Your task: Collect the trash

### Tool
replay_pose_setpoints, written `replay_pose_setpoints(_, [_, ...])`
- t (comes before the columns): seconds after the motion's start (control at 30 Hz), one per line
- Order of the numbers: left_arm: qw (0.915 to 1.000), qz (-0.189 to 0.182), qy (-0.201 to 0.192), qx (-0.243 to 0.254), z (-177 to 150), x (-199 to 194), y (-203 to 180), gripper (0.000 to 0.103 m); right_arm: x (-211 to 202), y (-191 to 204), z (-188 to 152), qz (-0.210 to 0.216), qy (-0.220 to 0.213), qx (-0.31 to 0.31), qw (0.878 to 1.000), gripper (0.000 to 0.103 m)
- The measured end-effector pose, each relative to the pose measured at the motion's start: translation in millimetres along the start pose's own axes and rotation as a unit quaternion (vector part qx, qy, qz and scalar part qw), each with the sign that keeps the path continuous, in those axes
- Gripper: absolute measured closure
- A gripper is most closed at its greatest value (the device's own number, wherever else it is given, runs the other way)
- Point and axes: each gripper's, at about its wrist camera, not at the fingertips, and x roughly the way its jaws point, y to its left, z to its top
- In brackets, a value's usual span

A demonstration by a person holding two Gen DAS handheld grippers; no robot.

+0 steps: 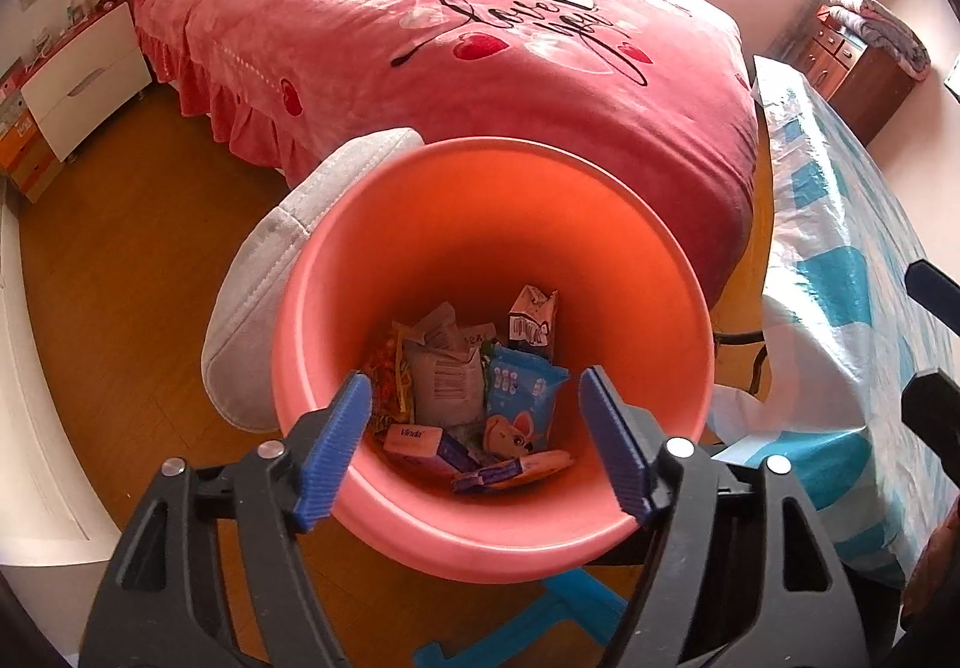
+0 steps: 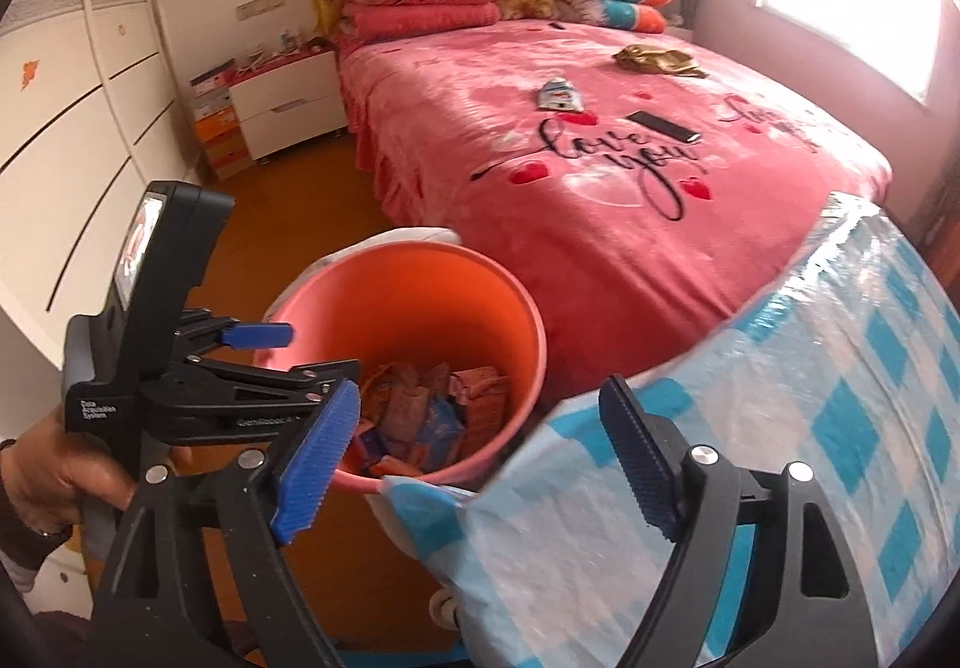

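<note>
A pink bin (image 1: pixel 492 176) stands on the floor at the foot of the bed, holding several wrappers and packets (image 1: pixel 474 398); it also shows in the right wrist view (image 2: pixel 414 284). My left gripper (image 1: pixel 480 446) is open and empty right above the bin's mouth, and it shows in the right wrist view (image 2: pixel 300 350). My right gripper (image 2: pixel 480 464) is open and empty, over the bin's near rim and the table edge. On the pink bedspread lie a crumpled gold wrapper (image 2: pixel 657 59), a small white-blue packet (image 2: pixel 559 95) and a flat black item (image 2: pixel 663 126).
A table with a blue-and-white checked plastic cover (image 2: pixel 810 428) stands right of the bin. A grey cushion (image 1: pixel 264 308) lies behind the bin. A white nightstand (image 2: pixel 288 101) and wardrobe (image 2: pixel 72 128) are at the left. A wooden dresser (image 1: pixel 852 68) stands far right.
</note>
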Motion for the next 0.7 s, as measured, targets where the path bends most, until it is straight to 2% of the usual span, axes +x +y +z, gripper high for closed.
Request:
replay_pose_setpoints(0.17, [1.0,0.002,-0.004,0.006,3.3,-3.5,-7.7,0.025,-13.6,-17.0,-5.7,-0.02,-0.01,0.025,0.999,0.015])
replay_pose_setpoints(0.47, [0.9994,0.0,-0.015,0.031,10.7,-13.6,-33.1,0.021,-35.9,-58.5,-16.3,-0.052,-0.018,0.082,0.995,0.013])
replay_pose_setpoints(0.7, [0.9971,0.018,-0.038,0.063,19.5,-28.6,-55.9,0.018,-54.3,-85.9,-29.8,-0.073,-0.025,0.118,0.99,0.011])
